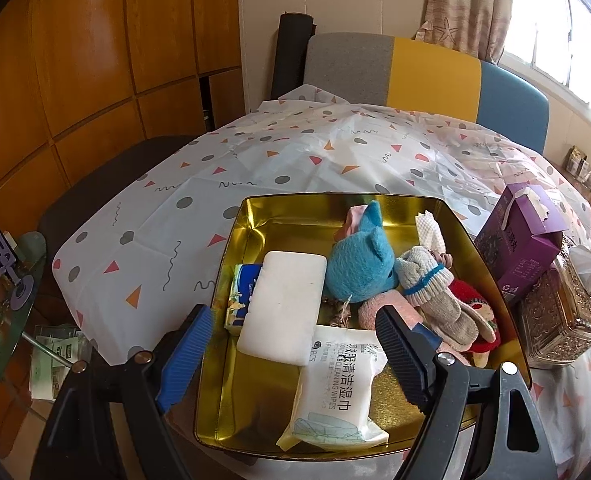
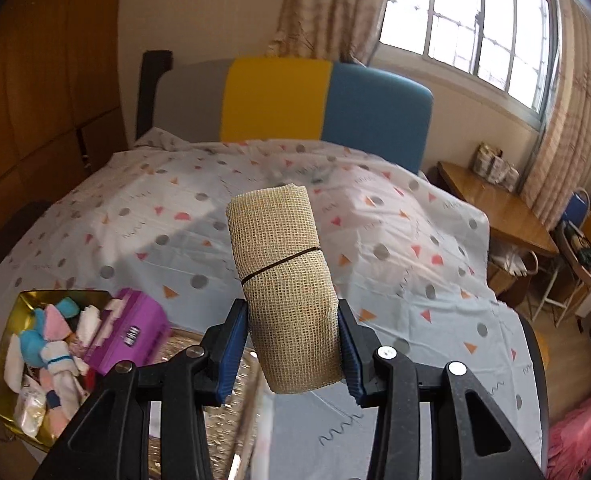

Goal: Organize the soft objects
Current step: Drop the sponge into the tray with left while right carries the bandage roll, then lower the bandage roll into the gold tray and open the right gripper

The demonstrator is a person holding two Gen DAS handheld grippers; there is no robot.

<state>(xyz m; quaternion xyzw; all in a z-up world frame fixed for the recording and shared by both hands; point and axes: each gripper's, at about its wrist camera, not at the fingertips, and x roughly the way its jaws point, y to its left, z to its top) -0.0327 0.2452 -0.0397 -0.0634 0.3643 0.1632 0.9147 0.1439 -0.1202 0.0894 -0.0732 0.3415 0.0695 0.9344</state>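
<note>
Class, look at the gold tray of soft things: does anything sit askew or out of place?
Yes: the cleaning wipes pack lies slanted, its corner overhanging the gold tray's near rim.

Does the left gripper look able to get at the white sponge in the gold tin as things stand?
Probably yes. The left gripper is open and empty just above the gold tin, and the white sponge lies on top, uncovered between its fingers.

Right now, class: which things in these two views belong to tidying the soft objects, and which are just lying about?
Part of the job:
- gold tray
- blue plush toy
- knitted socks
- white sponge
- wet wipes pack
- mesh cloth roll, held in the right gripper
- left gripper, open over the tray

Just lying about:
- purple box
- ornate tissue box
- colourful chair
</note>
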